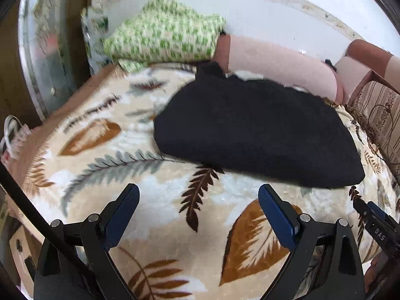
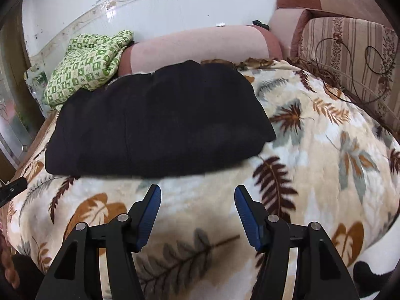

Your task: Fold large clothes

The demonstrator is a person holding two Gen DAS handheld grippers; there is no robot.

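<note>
Both claws, left [image 1: 198, 200] and right [image 2: 197, 201], spread apart, empty, over blanket [image 1: 155, 200]. Black garment [image 2: 155, 122] folded, far centre. Risk: grabbing one layer would undo fold

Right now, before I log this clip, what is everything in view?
black garment: one, black, folded flat on the blanket, touching neither gripper
leaf-print blanket: one, cream with brown and grey leaves, covering the bed
green checked cloth: one, green and white, bunched at the far left by the wall
pink bolster: one, pink, along the wall behind the garment
striped cushion: one, beige-brown, far right
left gripper: fingers open, empty
right gripper: fingers open, empty
</note>
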